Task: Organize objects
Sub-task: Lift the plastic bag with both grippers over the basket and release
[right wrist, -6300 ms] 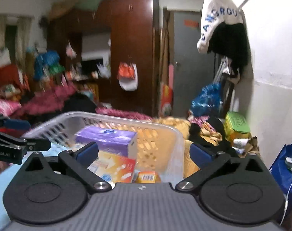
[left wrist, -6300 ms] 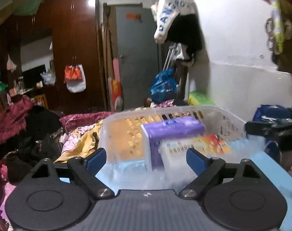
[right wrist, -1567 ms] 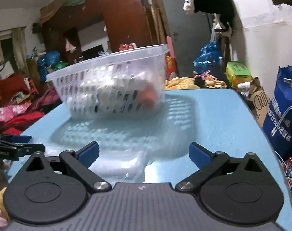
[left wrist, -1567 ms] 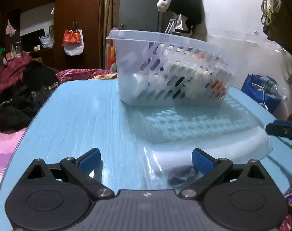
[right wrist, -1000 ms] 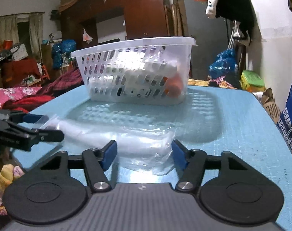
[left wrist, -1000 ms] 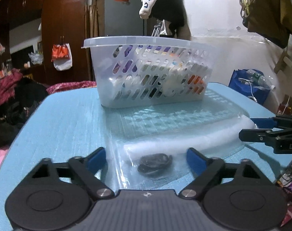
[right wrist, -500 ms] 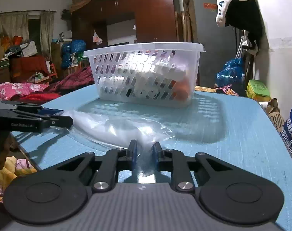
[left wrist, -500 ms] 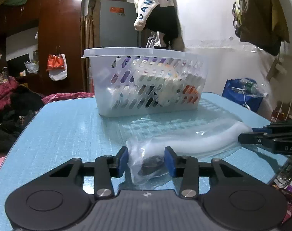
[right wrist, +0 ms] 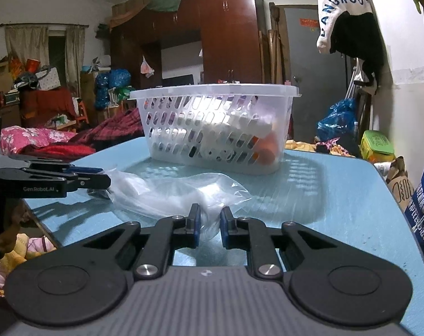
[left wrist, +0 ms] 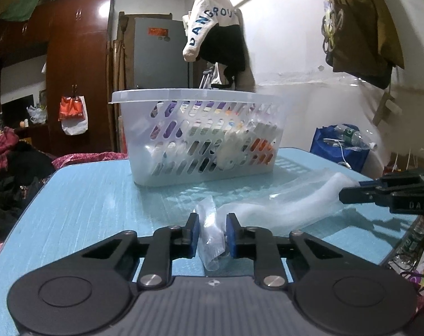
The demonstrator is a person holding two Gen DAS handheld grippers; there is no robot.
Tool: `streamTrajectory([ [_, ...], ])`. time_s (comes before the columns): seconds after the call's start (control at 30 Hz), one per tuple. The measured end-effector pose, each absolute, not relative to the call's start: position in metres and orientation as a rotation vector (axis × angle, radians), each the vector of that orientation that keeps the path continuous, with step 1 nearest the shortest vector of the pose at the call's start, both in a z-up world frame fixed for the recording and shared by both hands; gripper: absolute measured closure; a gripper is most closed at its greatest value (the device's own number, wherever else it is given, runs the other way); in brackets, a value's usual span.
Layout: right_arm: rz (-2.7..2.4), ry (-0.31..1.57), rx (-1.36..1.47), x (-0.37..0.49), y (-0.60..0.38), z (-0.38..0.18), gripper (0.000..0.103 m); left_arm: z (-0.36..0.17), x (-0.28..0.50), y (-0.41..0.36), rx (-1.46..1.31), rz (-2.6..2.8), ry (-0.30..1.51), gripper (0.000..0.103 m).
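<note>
Blue table [left wrist: 80, 204]; basket [left wrist: 198, 140], plastic bag [left wrist: 282, 201]

A dark wooden wardrobe [right wrist: 226, 36] is seen far ahead, with a grey door [left wrist: 161, 56] beside it. A white and black garment [left wrist: 214, 33] is hung on the wall up ahead to the right. A blue bag [right wrist: 337, 120] is set on the floor below.

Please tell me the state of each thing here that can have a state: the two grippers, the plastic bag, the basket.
left gripper: shut on the plastic bag, at one end.
right gripper: shut on the plastic bag, at the other end.
plastic bag: crumpled, lying on the blue table, held at both ends.
basket: upright on the table, no lid, already holding several packages.
</note>
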State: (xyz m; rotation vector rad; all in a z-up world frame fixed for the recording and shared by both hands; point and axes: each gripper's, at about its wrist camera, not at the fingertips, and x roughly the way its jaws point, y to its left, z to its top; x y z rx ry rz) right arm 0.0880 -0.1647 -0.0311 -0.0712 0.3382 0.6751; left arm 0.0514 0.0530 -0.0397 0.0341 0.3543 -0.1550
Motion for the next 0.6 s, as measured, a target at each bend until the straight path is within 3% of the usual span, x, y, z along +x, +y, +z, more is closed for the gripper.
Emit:
streamTrajectory([
  [0.23,0.677,0.324,-0.068,0.087,-0.166,-0.028,0.087,-0.037,0.047,0.054,0.037,-0.15,0.341,0.089],
  [0.6,0.677,0.218,-0.075,0.084,-0.166,0.014,0.087,0.014,0.039,0.06,0.035,-0.146,0.223,0.09],
])
